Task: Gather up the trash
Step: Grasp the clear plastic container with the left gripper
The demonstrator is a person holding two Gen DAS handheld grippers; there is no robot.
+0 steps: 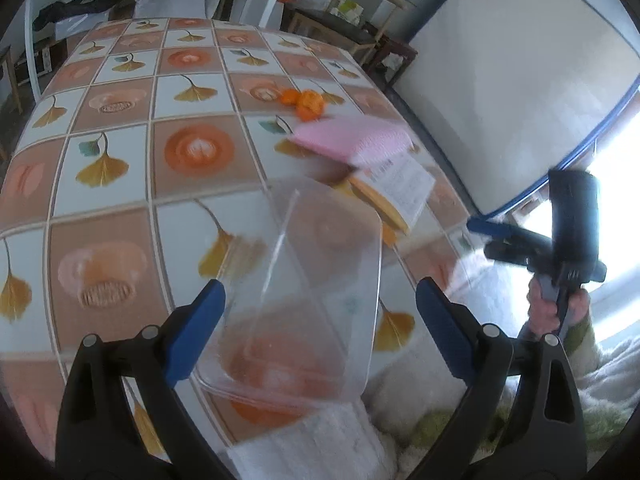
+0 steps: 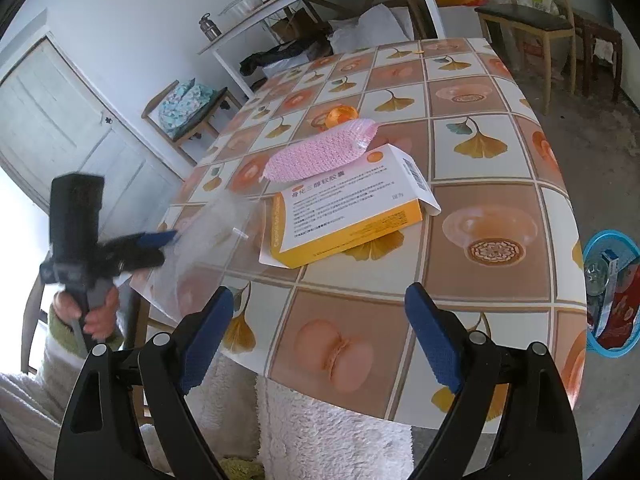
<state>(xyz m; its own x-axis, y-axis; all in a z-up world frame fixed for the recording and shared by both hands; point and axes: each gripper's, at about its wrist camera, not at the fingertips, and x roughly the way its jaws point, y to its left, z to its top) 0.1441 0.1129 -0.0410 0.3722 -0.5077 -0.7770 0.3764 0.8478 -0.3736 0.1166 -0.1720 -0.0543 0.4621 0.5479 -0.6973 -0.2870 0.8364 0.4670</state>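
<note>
A clear plastic container [image 1: 332, 248] lies near the front edge of the tiled-pattern table [image 1: 120, 120]. My left gripper [image 1: 320, 284] is open around it, and neither blue pad presses on it. Beyond it lie a yellow and white medicine box [image 1: 400, 188], a pink bubble-wrap pouch [image 1: 352, 140] and orange peel [image 1: 306, 102]. The right gripper [image 1: 488, 238] shows off the table's right edge. In the right wrist view my right gripper [image 2: 320, 290] stands open over the table's near edge, nothing between its fingers. That view also shows the box [image 2: 348, 208], pouch [image 2: 320, 156], peel [image 2: 342, 114], container [image 2: 216, 232] and left gripper [image 2: 162, 246].
A blue basket [image 2: 612, 300] holding several items sits on the floor right of the table [image 2: 500, 264]. Wooden chairs [image 2: 532, 24] stand beyond the far corner, another chair [image 2: 188, 108] at the left side. A white panel [image 1: 520, 80] leans to the right. White fleece clothing fills the foreground.
</note>
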